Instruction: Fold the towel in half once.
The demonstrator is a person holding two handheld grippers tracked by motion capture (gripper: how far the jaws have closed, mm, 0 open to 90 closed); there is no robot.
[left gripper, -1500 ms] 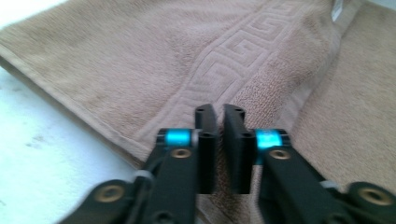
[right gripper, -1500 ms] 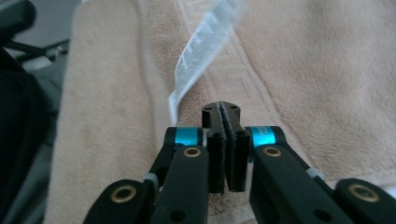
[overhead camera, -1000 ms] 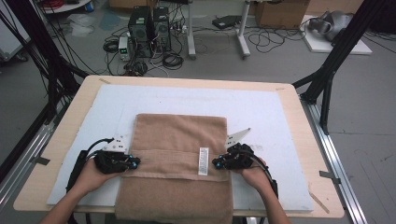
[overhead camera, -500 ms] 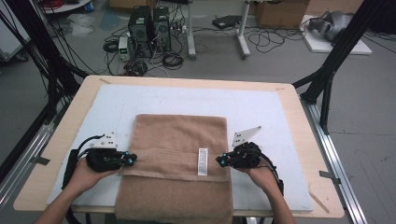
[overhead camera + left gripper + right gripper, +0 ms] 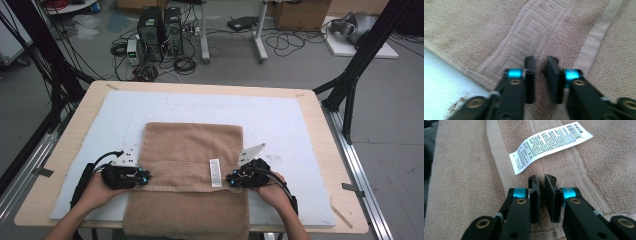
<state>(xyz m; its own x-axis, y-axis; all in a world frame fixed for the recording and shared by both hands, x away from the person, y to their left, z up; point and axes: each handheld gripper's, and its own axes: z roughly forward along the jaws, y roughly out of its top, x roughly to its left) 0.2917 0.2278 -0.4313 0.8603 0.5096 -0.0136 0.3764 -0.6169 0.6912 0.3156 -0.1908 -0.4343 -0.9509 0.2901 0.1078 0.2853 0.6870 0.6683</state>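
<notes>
A tan towel (image 5: 192,142) lies on the white mat, its near end hanging over the table's front edge. A folded band crosses it, and a white care label (image 5: 215,172) lies on that band. My left gripper (image 5: 145,176) points inward at the band's left end. Its jaws have just opened a touch and stand almost together (image 5: 541,60), tips on the patterned border (image 5: 474,25), with no cloth between them. My right gripper (image 5: 231,179) points inward at the right end. Its jaws have just been closing to a thin slit (image 5: 541,178) over the towel (image 5: 456,170), just short of the label (image 5: 549,142).
The white mat (image 5: 280,120) covers most of the wooden table (image 5: 310,100), with bare mat behind the towel and on both sides. Black frame legs, computer towers (image 5: 160,30) and cables stand on the floor beyond the far edge.
Both hands drew slightly outward half a second ago and are now back at the towel's sides. The towel lies as before.
</notes>
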